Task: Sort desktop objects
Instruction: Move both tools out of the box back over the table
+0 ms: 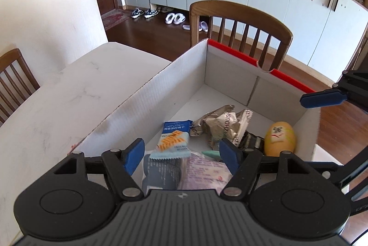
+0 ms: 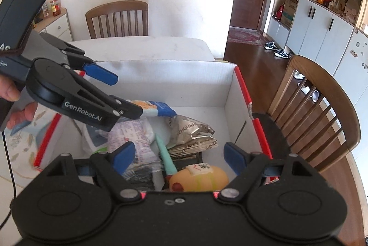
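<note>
My left gripper (image 1: 181, 155) and right gripper (image 2: 179, 157): fingers apart, empty, over box (image 1: 174, 75) on white counter (image 1: 69, 94); wooden chair (image 1: 241, 23) behind.

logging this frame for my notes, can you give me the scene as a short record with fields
container: white cardboard box with red edge, on the white table
contents: blue and orange packet, crumpled silver wrapper, yellow egg-shaped toy, teal pointed piece, pale printed pouches
left gripper: over the box, jaws apart, nothing between the pads
right gripper: over the box, jaws apart, holding nothing
surroundings: wooden chair behind the box, white cabinets, shoes on the floor
</note>
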### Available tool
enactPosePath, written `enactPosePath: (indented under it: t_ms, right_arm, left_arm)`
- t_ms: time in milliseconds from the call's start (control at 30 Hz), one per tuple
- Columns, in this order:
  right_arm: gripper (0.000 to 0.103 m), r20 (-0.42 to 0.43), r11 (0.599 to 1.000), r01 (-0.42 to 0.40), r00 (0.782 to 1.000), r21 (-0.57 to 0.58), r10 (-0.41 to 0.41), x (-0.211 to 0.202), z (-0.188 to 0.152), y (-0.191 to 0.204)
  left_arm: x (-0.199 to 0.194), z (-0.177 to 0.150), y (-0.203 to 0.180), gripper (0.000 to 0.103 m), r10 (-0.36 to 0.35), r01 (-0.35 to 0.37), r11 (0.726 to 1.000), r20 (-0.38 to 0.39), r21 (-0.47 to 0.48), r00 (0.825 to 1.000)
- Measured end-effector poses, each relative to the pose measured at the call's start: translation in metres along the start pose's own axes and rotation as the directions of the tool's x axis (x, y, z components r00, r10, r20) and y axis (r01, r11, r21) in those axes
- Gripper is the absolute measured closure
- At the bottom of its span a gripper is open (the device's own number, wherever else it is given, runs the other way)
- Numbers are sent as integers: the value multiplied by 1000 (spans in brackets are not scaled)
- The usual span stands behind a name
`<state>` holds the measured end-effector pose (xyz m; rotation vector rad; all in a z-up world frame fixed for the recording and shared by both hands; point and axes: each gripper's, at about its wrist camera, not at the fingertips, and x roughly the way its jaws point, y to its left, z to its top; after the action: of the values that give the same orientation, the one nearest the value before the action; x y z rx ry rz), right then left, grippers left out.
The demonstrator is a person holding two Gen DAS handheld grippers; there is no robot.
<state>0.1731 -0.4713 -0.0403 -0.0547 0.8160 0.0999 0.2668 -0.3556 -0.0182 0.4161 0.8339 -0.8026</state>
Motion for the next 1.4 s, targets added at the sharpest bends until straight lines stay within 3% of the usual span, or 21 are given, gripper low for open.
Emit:
enactPosePath:
  t_ms: [500, 633, 1000, 1300, 1400]
  right_arm:
    - [17, 51, 999, -26, 998, -23, 27, -30, -5, 16]
    - [15, 59, 999, -35, 998, -9, 35, -34, -7, 16]
    - [12, 71, 999, -16, 997, 49, 12, -44, -14, 18]
    - [11, 81, 997, 1, 997, 74, -7, -48, -11, 44]
    - [11, 84, 997, 3, 996, 75, -9, -47, -10, 54]
  left_arm:
    - [-50, -24, -4, 32, -14, 18, 997, 60, -74, 998]
    - [-63, -33, -6, 26, -10, 17, 997, 78, -79, 997]
    - [-93, -70, -9, 21, -28, 39, 996, 127, -84, 992]
    - [-115, -95, 6, 12, -38, 57, 993, 188, -100, 982]
    - [-123, -103, 13, 1, -45, 66, 993, 203, -97, 978]
